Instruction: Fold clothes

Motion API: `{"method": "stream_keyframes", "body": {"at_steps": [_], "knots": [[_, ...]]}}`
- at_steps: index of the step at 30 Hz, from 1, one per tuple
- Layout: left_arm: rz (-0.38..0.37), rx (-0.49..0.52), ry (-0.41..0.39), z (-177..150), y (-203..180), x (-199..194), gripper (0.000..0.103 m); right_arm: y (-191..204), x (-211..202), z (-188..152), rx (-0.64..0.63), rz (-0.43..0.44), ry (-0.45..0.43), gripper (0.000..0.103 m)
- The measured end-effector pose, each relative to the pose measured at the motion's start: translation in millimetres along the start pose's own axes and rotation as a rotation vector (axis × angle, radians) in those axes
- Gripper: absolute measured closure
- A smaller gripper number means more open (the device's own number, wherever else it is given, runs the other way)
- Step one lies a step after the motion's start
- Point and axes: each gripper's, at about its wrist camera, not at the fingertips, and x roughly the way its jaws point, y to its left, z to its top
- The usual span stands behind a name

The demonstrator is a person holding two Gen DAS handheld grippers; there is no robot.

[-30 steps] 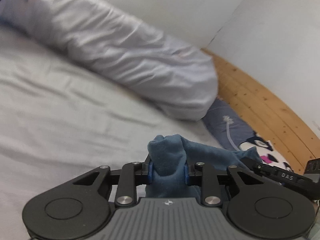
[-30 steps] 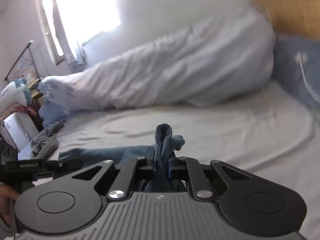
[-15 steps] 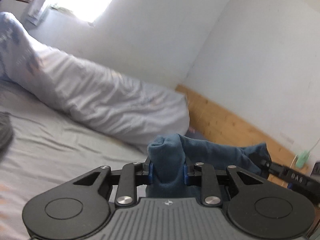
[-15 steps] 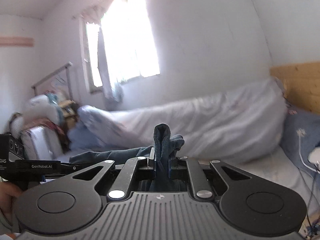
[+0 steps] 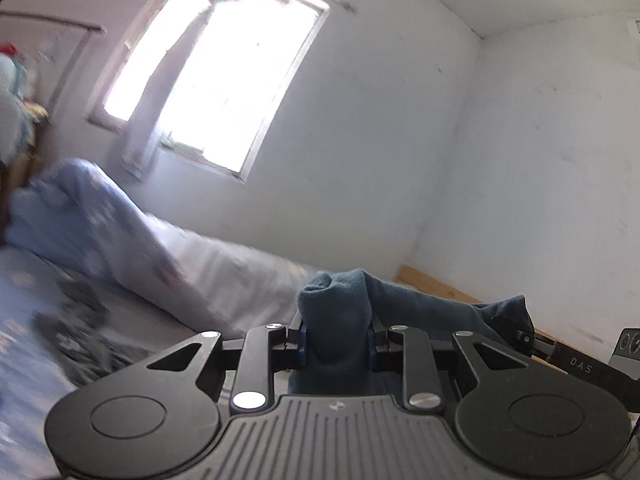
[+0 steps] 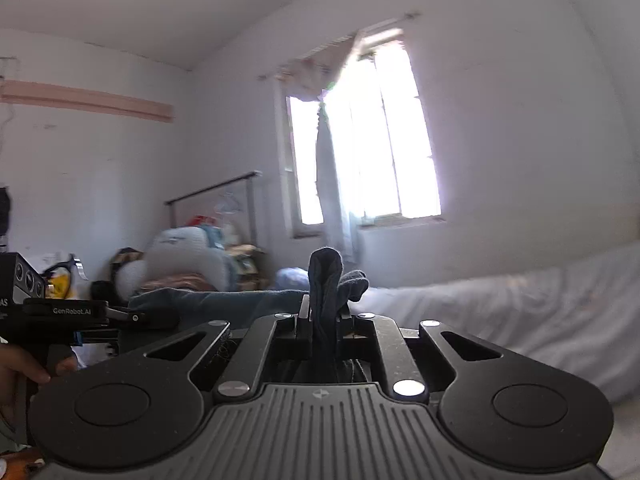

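Observation:
A dark teal garment (image 5: 424,304) is stretched in the air between both grippers, high over the bed. My left gripper (image 5: 335,340) is shut on a thick bunch of its cloth, which sticks up between the pads. The fabric runs right to the other gripper's tip at the frame's right edge. In the right wrist view my right gripper (image 6: 325,320) is shut on a thin fold of the same garment (image 6: 224,300), and the cloth spans left to the left gripper (image 6: 120,316), held by a hand (image 6: 20,364). How the garment hangs below is hidden.
A rolled pale duvet (image 5: 224,276) lies along the wall on the bed (image 6: 560,344). Dark clothes (image 5: 80,340) lie on the sheet at left. A bright window with a curtain (image 6: 360,140), a wooden bed frame (image 5: 432,280) and a cluttered rack (image 6: 192,256) stand behind.
Both grippers have risen from just over the sheet, lifting the teal garment clear of the bed. The views swung up from bedding to wall and window. The grips look the same.

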Motion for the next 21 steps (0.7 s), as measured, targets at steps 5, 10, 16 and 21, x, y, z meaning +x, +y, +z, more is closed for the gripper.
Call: {"method": "stream_keyframes", "body": {"at_steps": [5, 10, 16, 21], "knots": [[0.111, 0.034, -0.071, 40.9, 31.7, -64.8, 0.080, 70.5, 38.9, 21.1, -0.021, 0.124, -0.030, 0.094], [0.250, 0.078, -0.138, 79.5, 67.1, -127.2, 0.080, 144.8, 80.6, 32.8, -0.012, 0.258, -0.064, 0.094], [0.402, 0.074, -0.210, 115.1, 120.5, -196.7, 0.080, 233.6, 146.5, 26.2, 0.001, 0.395, -0.058, 0.094], [0.516, 0.060, -0.244, 130.6, 162.8, -244.7, 0.080, 298.0, 183.4, 5.1, 0.022, 0.494, -0.031, 0.095]]}}
